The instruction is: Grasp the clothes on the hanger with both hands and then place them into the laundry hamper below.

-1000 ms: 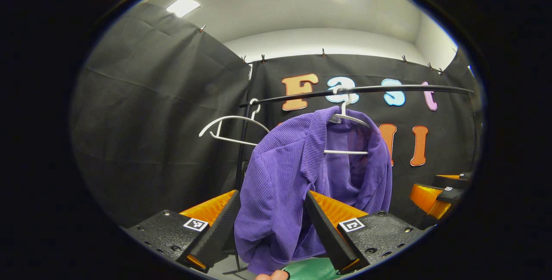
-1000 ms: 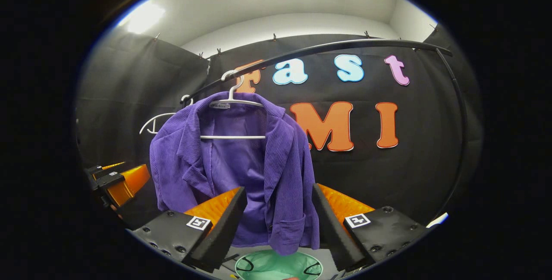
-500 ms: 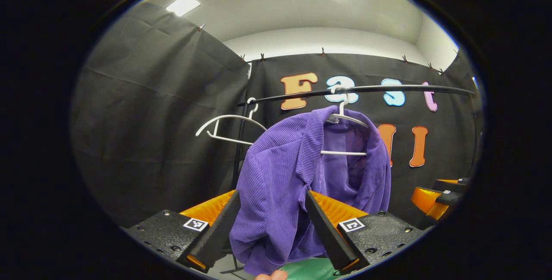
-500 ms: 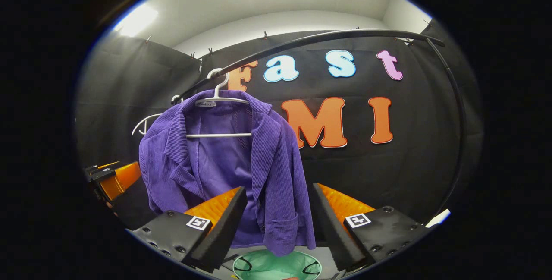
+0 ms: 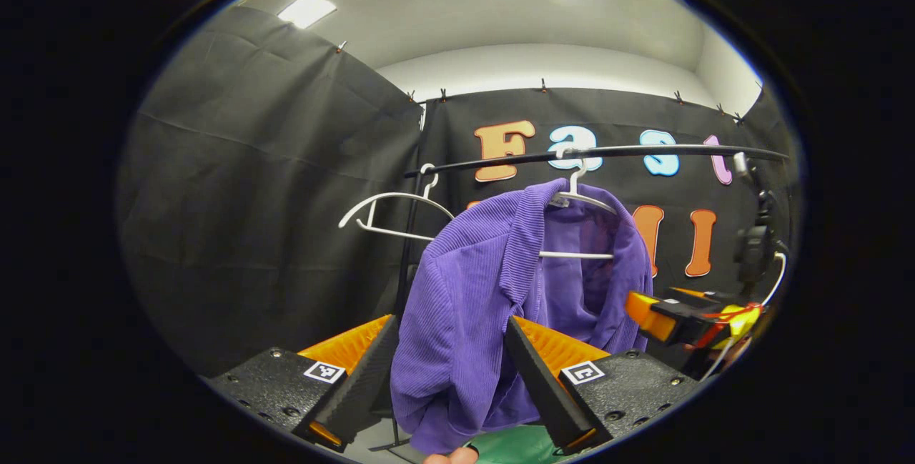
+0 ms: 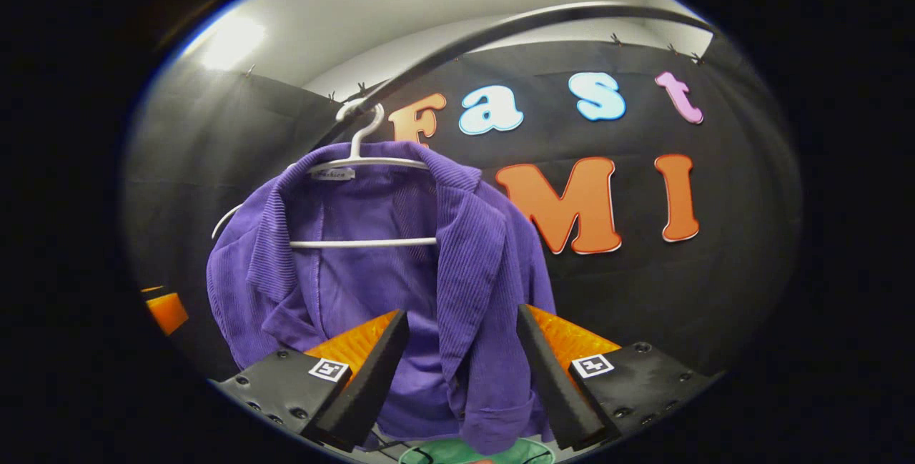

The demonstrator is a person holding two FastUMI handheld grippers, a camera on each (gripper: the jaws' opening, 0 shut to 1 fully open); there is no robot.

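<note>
The reach is in hand; nothing is grasped yet. The purple jacket (image 5: 493,307) hangs on a white hanger (image 5: 580,196) from the black rail (image 5: 607,151), with the green hamper (image 6: 475,452) below it, at six o'clock in both views. The left gripper (image 5: 447,371) is wide, its fingers either side of the jacket's left front without pressing it. The right gripper (image 6: 461,367) is wide too, close in at the right front panel; in the left gripper view it shows at three o'clock. I judge the next move calls for both to ease in, close on cloth, then lift the jacket off the hanger. A spare hanger (image 5: 393,210) hangs at nine o'clock. The collar label is too small to read.
</note>
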